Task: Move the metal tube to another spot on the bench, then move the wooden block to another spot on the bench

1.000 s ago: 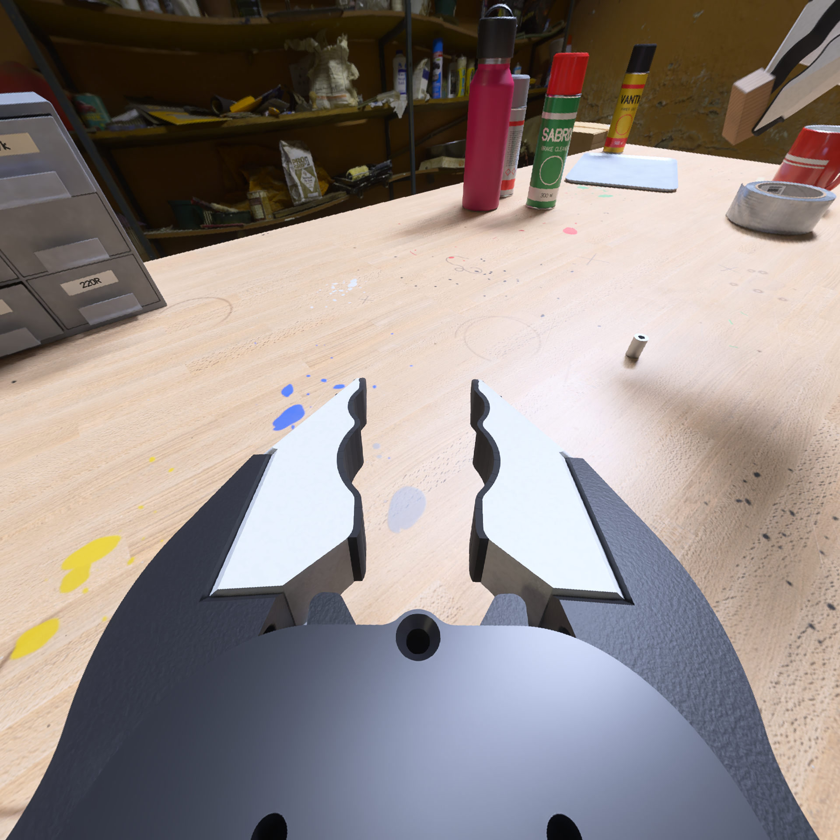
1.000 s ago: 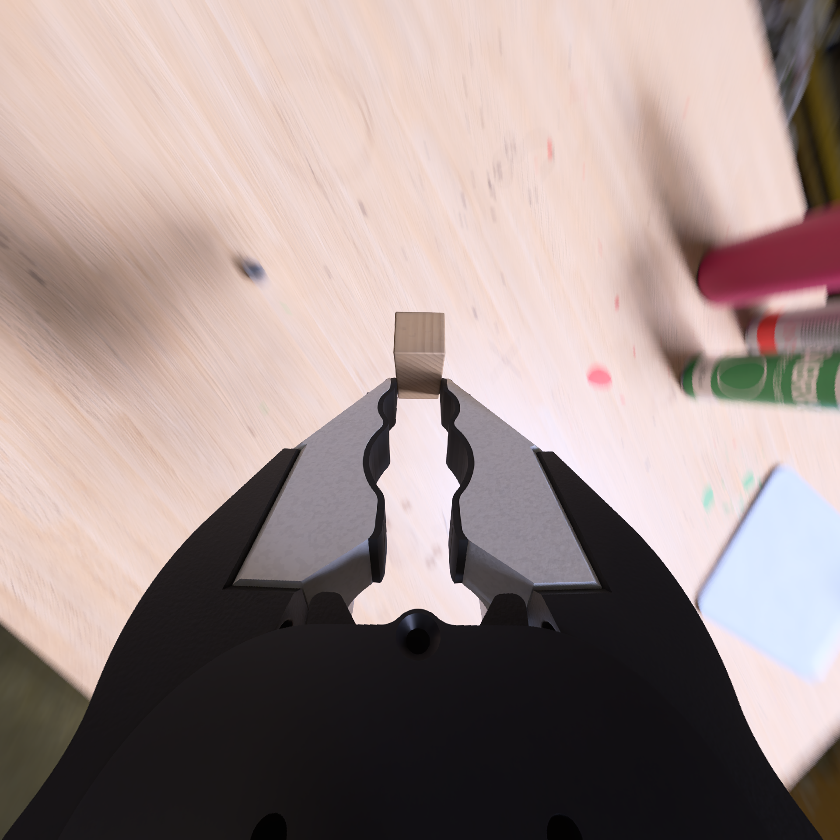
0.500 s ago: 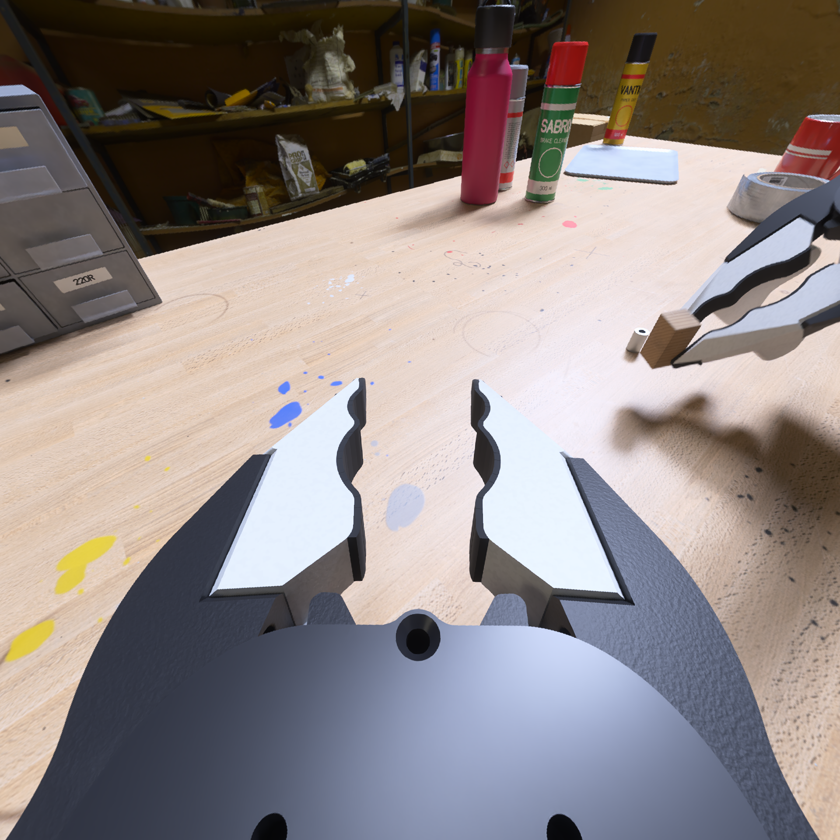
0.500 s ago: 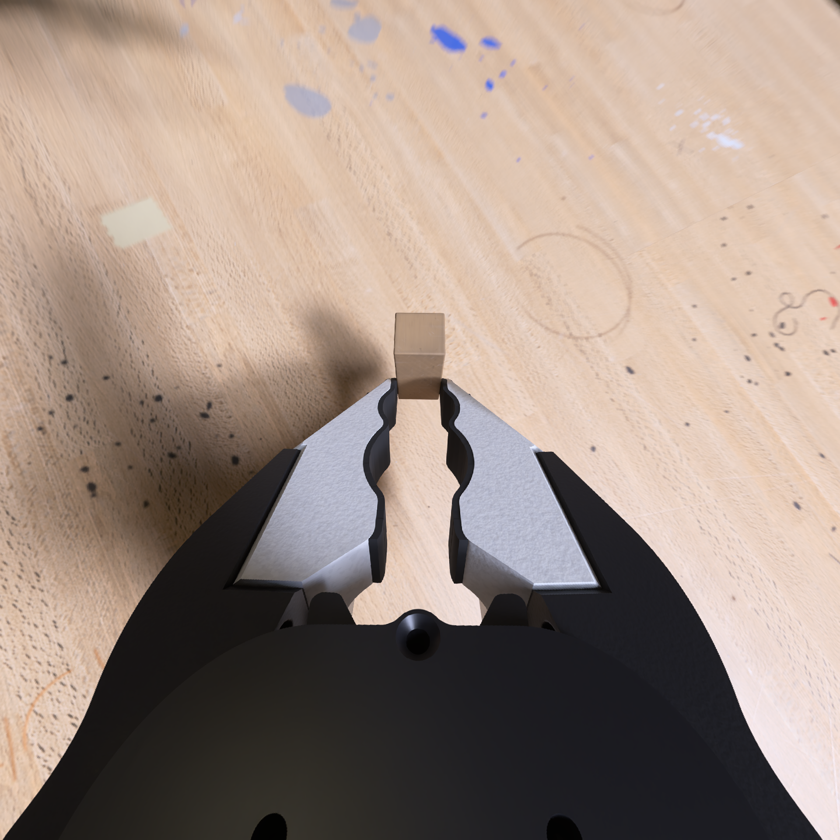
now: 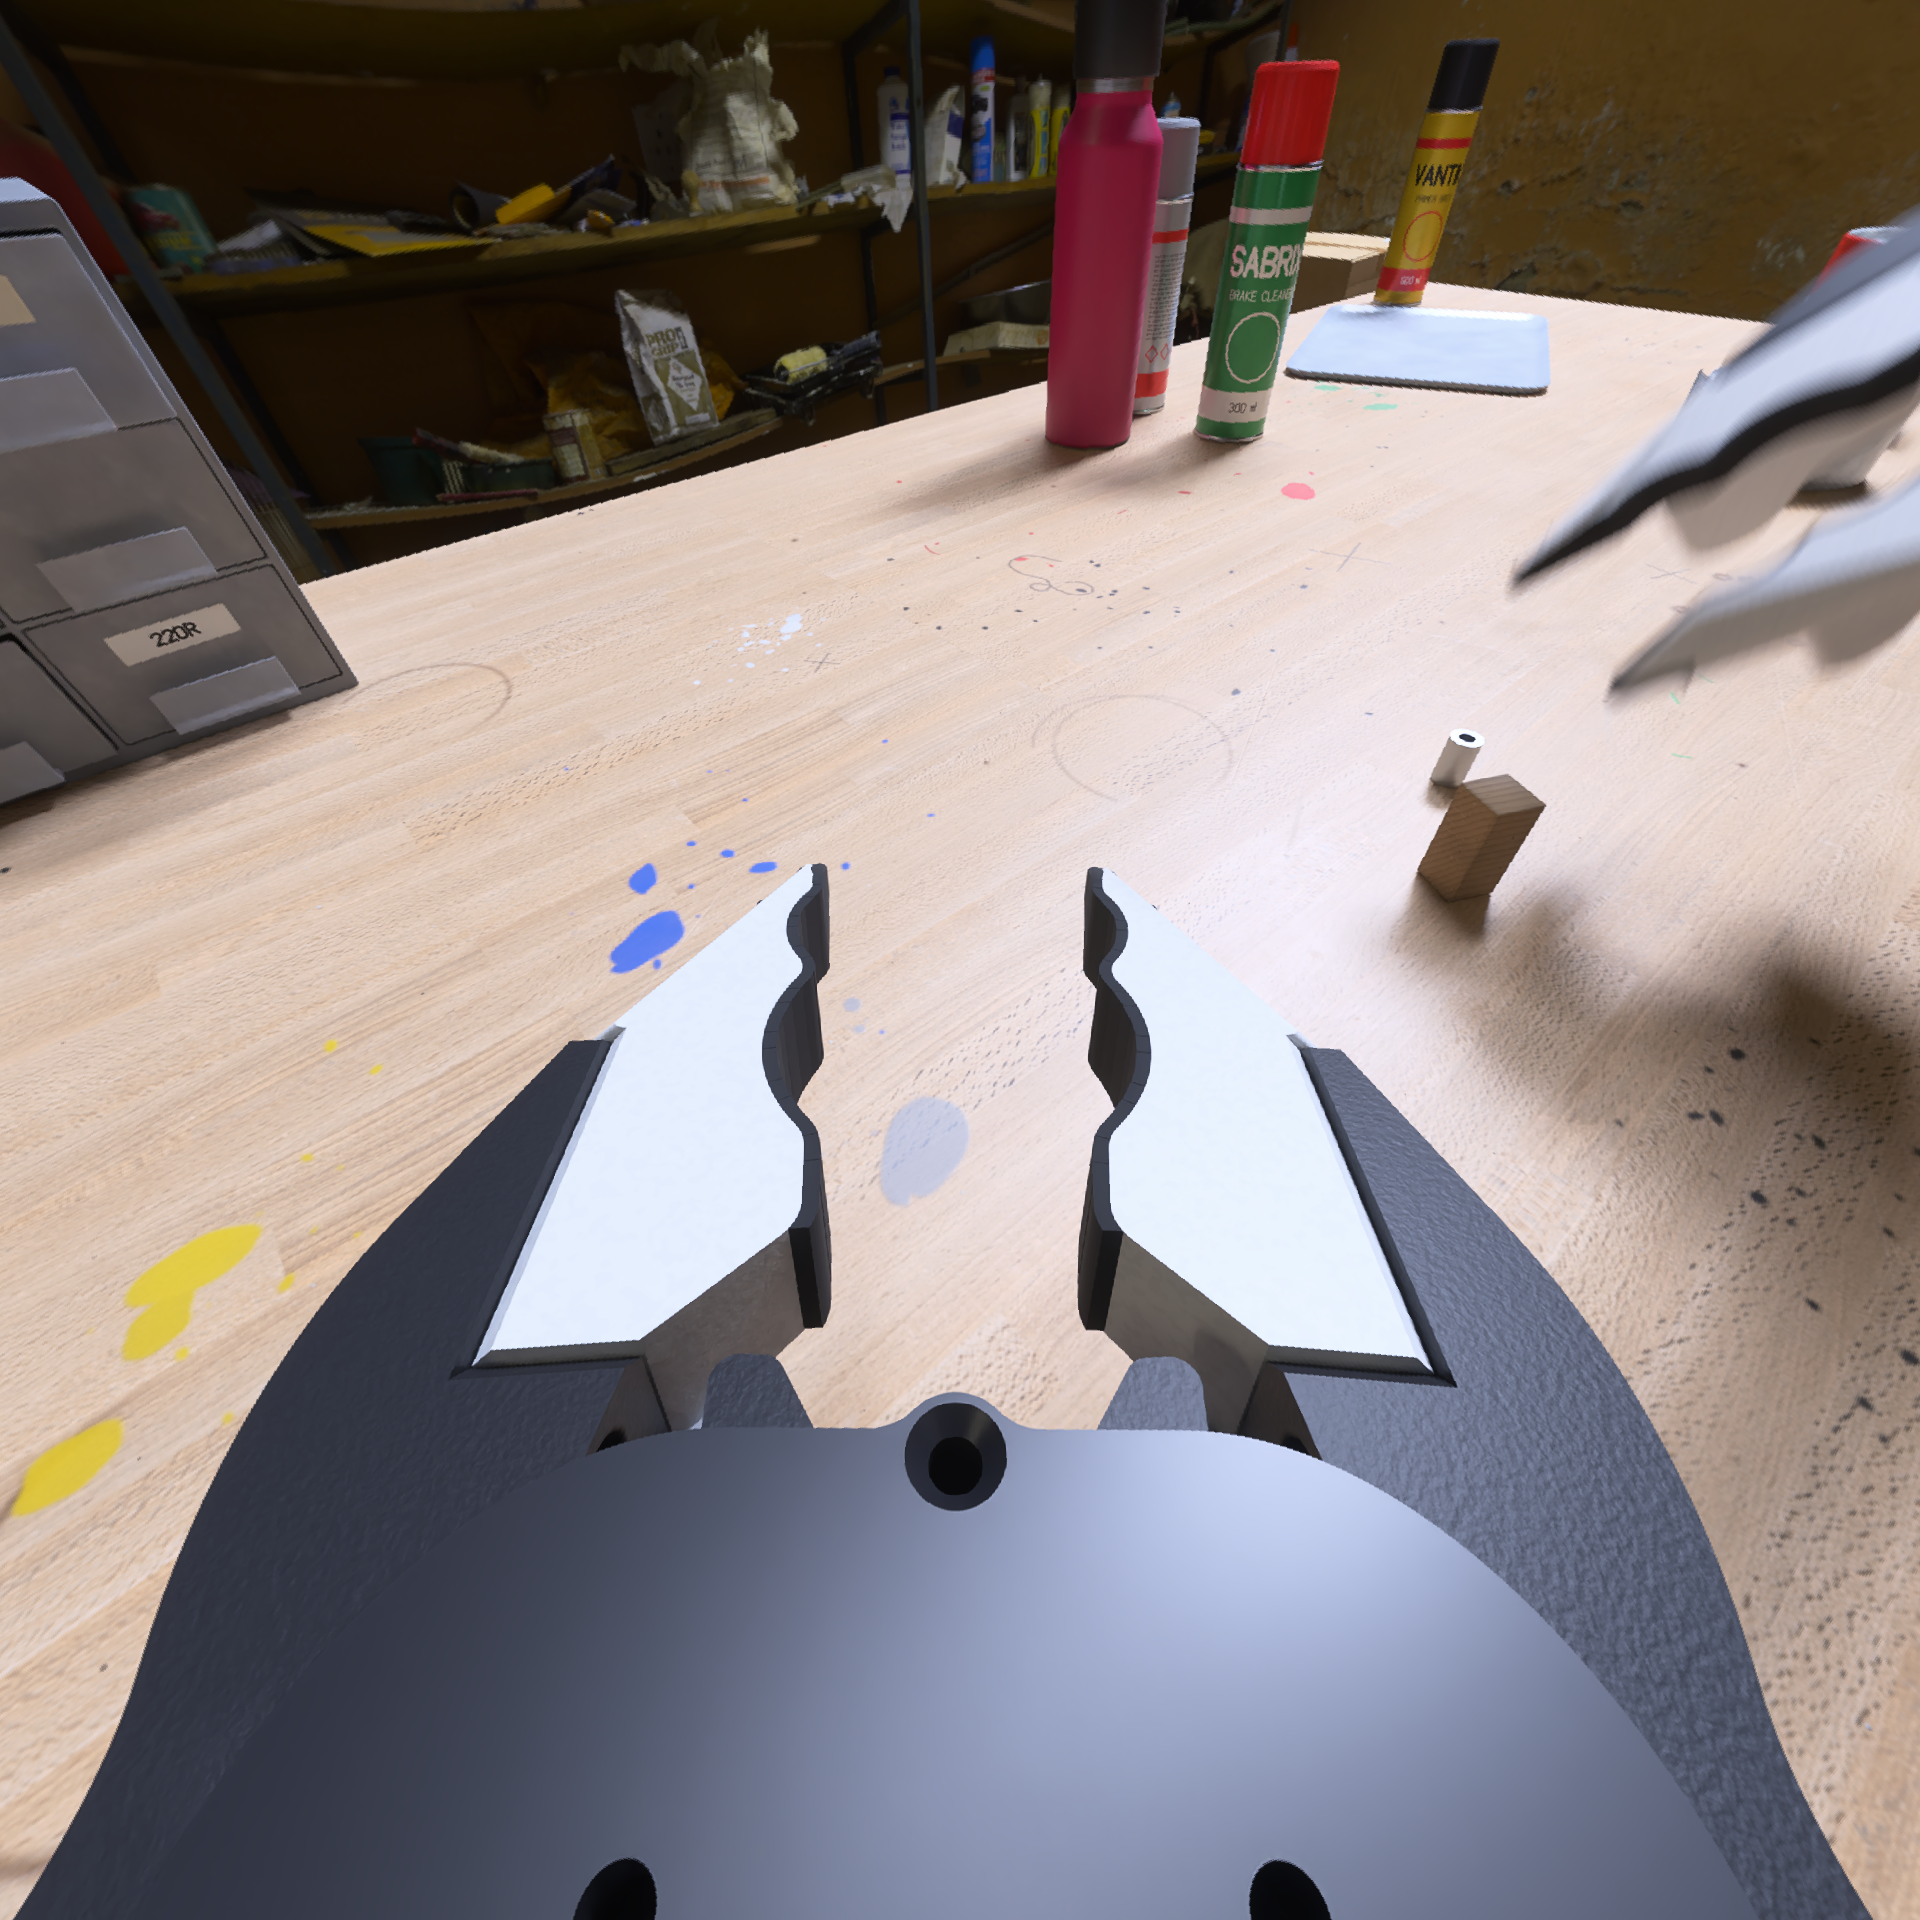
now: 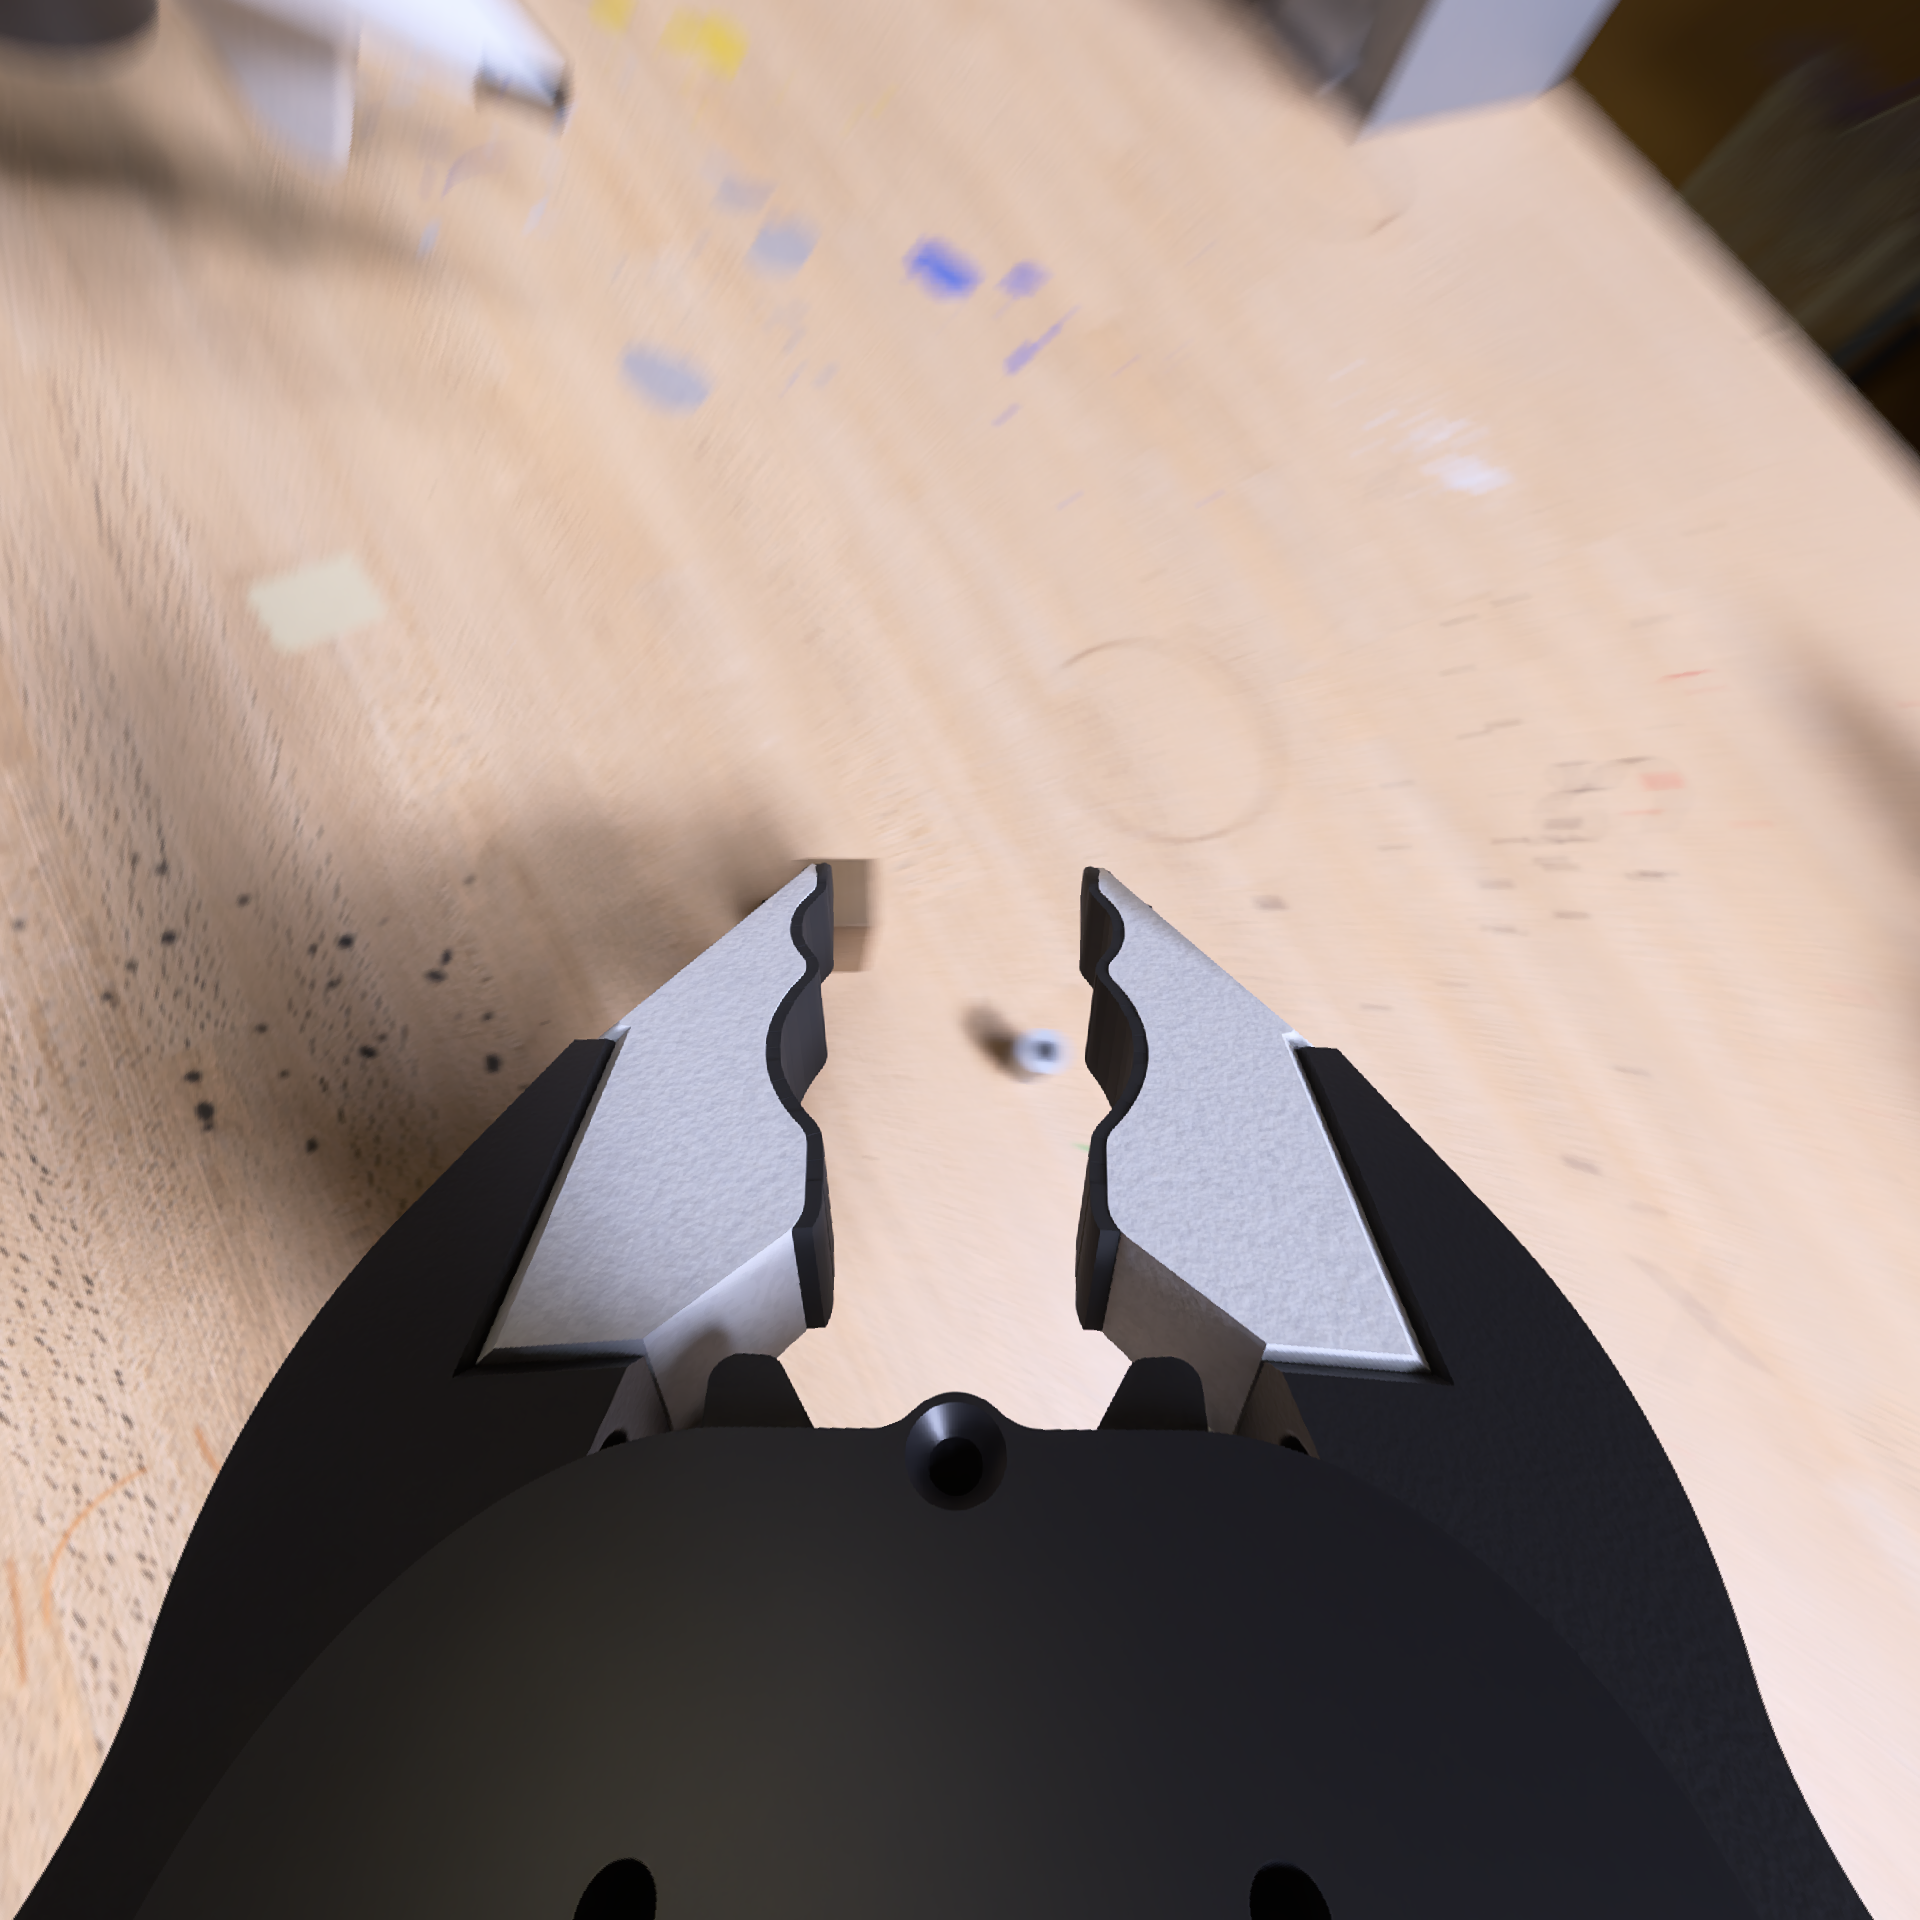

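1. Left wrist view: the left gripper (image 5: 954,883) fills the lower half of the frame, its 2 fingers spread apart with nothing between them, above the wooden bench (image 5: 935,675).
2. In the right middle of the frame the wooden block (image 5: 1478,836) stands tilted on the bench, free of any gripper.
3. The metal tube (image 5: 1457,757) stands just beside the block, behind it toward the upper right; I cannot tell if they touch.
4. The right gripper (image 5: 1558,623) enters at the upper right edge, blurred, its 2 fingers apart and above the block.
5. At the top centre stand a pink bottle (image 5: 1099,249) and a green spray can (image 5: 1257,270); a grey drawer cabinet (image 5: 135,540) is at the left edge.
6. Right wrist view: the right gripper (image 6: 954,883) has its fingers spread and holds nothing; the frame is blurred.
7. The wooden block (image 6: 854,914) shows beside the left fingertip, partly hidden.
8. The metal tube (image 6: 1037,1051) lies on the bench, seen between the fingers.
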Controlling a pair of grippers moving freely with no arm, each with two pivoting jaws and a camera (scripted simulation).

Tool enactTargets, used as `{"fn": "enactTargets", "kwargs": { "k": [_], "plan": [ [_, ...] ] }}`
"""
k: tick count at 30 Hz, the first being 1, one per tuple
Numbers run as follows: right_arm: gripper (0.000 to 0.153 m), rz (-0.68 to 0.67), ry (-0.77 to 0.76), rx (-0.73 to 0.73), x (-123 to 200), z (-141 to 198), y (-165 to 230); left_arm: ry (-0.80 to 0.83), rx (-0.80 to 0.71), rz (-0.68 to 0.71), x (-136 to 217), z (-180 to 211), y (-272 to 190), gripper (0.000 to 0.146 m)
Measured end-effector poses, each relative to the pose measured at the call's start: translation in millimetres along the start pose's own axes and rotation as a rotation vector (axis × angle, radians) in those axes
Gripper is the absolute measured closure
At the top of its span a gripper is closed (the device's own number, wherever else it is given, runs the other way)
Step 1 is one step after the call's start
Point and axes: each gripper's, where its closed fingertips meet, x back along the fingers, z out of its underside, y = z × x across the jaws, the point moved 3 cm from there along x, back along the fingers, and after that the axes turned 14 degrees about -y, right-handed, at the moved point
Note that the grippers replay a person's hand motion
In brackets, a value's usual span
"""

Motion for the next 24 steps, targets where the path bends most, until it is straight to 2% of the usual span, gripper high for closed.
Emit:
{"fn": "enactTargets", "kwargs": {
  "k": [3, 6, 8, 12, 15, 18, 24],
  "plan": [
    [0.102, 0.158, -0.088, 0.007, 57.8, -42.3, -64.0, 0.003, 0.0, 0.001, -0.3, 0.7, -0.2, 0.097],
    [0.102, 0.355, -0.061, 0.055, 116.5, -53.7, -142.1, 0.004, -0.005, 0.0, -0.5, 0.8, -0.6, 0.097],
    [0.102, 0.417, 0.045, 0.031, 143.6, -38.0, -188.0, 0.007, -0.007, -0.002, -0.8, 1.5, -0.5, 0.097],
    [0.105, 0.389, 0.372, 0.014, 167.2, 26.6, -248.6, 0.017, -0.011, -0.007, -1.7, 3.9, 0.3, 0.097],
    [0.108, 0.288, 0.622, -0.017, 168.7, 77.9, -262.4, 0.031, -0.012, -0.012, -2.7, 7.3, 1.4, 0.097],
    [0.112, 0.189, 0.781, -0.027, 164.3, 115.6, -263.6, 0.042, -0.011, -0.012, -3.8, 10.5, 2.0, 0.097],
    [0.125, 0.027, 1.015, -0.036, 164.6, 160.3, -251.8, 0.058, -0.011, -0.006, -5.5, 15.4, 1.7, 0.097]
  ]
}}
